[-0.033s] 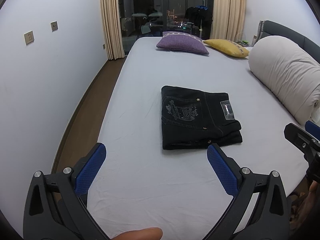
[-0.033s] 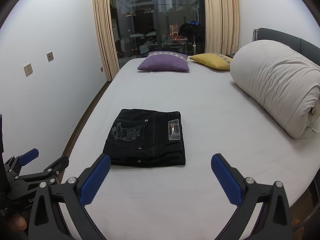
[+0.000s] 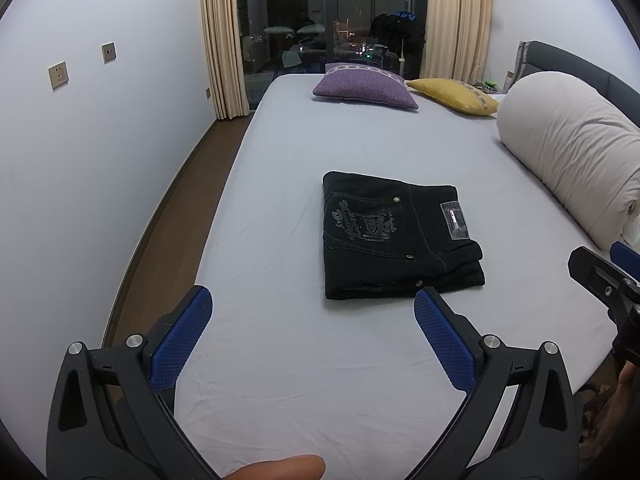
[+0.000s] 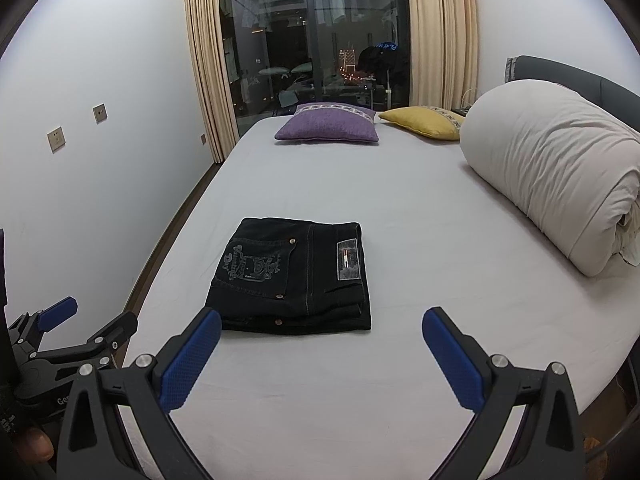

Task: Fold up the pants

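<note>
pants (image 3: 396,240): folded into compact stack, mid bed (image 3: 280,160)
progress: looks done, nothing obvious left
L claw (image 3: 312,336): spread, empty, short of pants
R claw (image 4: 320,356): spread, empty

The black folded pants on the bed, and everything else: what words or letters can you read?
"D": big letter in the grey crest on the black folded denim pants.
Curved crest lettering: too blurred.
Grey waist patch: too small.
"Ge": cut-off white letters on the left gripper.
Blue window sign: unreadable.
</note>
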Motion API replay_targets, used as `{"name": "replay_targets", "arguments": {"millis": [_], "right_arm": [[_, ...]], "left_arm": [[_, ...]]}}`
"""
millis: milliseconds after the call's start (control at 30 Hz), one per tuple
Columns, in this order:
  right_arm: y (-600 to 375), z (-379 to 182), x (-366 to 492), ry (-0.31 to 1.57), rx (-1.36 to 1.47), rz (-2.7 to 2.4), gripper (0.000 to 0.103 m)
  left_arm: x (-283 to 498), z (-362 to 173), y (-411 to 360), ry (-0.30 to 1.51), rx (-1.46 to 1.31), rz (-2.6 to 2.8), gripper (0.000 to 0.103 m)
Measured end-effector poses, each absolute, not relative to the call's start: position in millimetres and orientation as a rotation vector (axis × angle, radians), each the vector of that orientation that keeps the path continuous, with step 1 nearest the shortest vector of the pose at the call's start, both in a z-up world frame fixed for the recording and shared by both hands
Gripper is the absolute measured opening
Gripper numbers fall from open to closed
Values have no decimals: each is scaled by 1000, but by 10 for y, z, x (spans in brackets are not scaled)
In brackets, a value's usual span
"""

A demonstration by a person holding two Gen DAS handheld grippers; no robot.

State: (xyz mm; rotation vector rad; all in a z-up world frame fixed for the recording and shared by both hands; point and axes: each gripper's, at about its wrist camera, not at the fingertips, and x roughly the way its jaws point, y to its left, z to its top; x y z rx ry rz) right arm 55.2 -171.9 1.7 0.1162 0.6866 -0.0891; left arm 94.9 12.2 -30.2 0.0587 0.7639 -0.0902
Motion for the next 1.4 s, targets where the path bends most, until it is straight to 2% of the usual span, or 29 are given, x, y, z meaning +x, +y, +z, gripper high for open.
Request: {"name": "replay_targets", "arguments": {"millis": [1400], "right_arm": [[-1720,1,535,689,119,-88,103]], "left_arm": [[902,-318,99,767,54,-83,103]]}}
